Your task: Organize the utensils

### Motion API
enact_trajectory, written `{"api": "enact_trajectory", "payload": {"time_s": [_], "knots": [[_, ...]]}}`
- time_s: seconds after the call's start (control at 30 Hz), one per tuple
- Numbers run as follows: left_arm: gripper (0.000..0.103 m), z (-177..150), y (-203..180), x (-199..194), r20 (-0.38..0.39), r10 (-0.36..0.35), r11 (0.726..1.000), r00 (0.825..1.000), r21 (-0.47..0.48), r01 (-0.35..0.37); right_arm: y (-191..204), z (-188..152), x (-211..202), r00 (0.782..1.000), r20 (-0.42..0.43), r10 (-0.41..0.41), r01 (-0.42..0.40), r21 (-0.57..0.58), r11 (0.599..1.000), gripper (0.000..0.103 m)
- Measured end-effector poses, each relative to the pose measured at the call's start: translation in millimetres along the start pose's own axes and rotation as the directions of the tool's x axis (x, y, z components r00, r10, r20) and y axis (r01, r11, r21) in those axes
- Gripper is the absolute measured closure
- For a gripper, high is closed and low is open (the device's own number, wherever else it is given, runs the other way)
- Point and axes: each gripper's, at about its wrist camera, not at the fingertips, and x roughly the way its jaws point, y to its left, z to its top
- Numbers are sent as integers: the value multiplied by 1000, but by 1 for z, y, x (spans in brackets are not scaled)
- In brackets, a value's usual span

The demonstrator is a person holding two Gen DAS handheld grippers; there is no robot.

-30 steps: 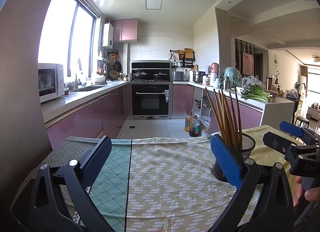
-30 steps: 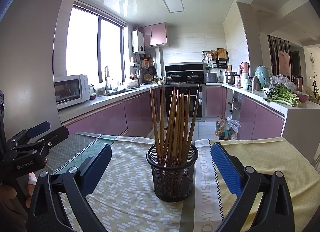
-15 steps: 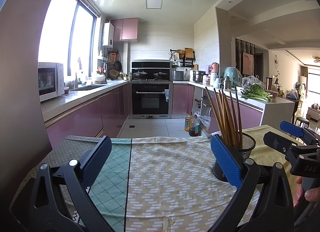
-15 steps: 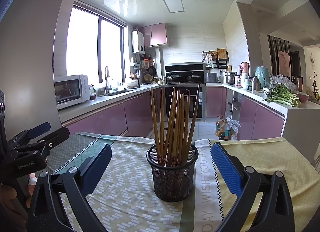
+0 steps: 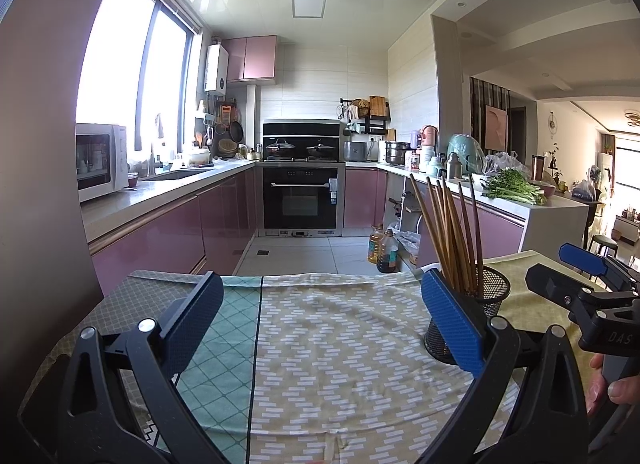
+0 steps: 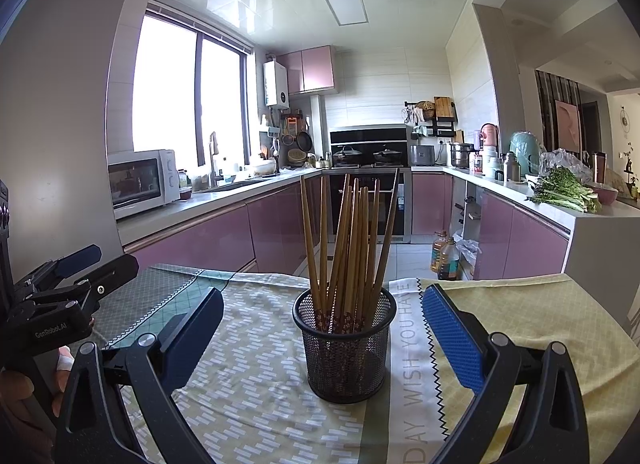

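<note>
A black mesh holder (image 6: pixel 345 344) packed with wooden chopsticks (image 6: pixel 349 236) is being framed upright on the cloth-covered desk (image 6: pixel 256 376), directly ahead of the right gripper (image 6: pixel 324 332), whose blue pads are being held wide apart and empty. The left gripper (image 5: pixel 320 328) is likewise being held wide and empty over bare cloth, the holder standing just beyond its right pad. The light, top-heavy holder is judged likely to be tipped, and the chopsticks scattered, if it is being clipped by a pad during any approach.
</note>
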Motion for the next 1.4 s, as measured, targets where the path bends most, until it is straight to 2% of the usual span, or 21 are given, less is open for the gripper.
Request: {"api": "enact_trajectory", "payload": {"time_s": [1.4], "knots": [[6,-3,-2,1,-7,-4,1000,1000,-2,4,1,-2,2,1000,-6,-1,1,2,1000,6]]}}
